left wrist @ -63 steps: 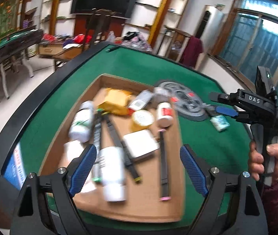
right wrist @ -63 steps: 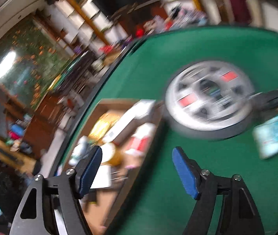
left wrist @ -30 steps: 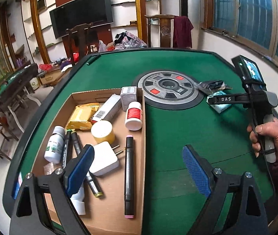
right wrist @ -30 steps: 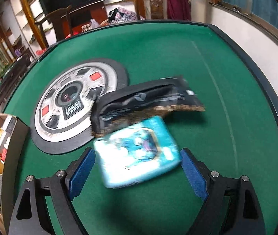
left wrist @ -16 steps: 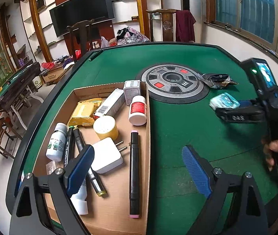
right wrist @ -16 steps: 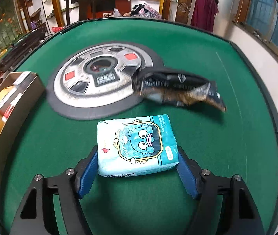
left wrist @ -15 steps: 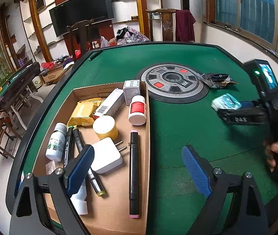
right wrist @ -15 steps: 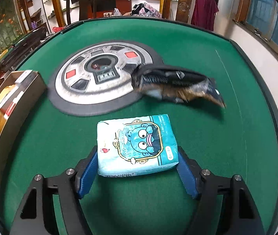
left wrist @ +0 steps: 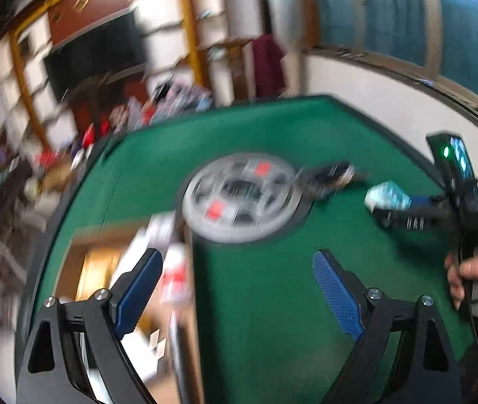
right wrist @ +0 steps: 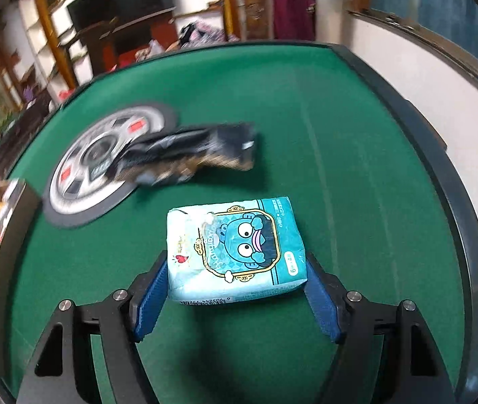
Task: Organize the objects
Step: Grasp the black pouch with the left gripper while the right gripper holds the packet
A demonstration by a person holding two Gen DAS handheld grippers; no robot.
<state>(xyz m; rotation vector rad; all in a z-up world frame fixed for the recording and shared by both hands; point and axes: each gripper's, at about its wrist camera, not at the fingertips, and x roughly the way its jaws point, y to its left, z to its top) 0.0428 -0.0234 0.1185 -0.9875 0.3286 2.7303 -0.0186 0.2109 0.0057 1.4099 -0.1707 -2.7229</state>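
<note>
The right gripper (right wrist: 235, 289) has the blue tissue pack (right wrist: 235, 252) clamped crosswise between its fingers (right wrist: 151, 289), pads pressing both short ends, and the pack looks lifted clear of the green counter (right wrist: 323, 128) — a grip across the width keeps the soft packet from folding. The dark snack wrapper (right wrist: 188, 155) lies just beyond, its end overlapping the round grey disc (right wrist: 104, 155), not yet dealt with. Over on the other side the left gripper (left wrist: 239, 289) hangs with its fingers spread wide and nothing between them, blurred, above the counter's edge of the cardboard box (left wrist: 97, 269) — where the bottles and other bits already sit. My guess: the pack is headed for that box too, with the free hand ready to steady things.
</note>
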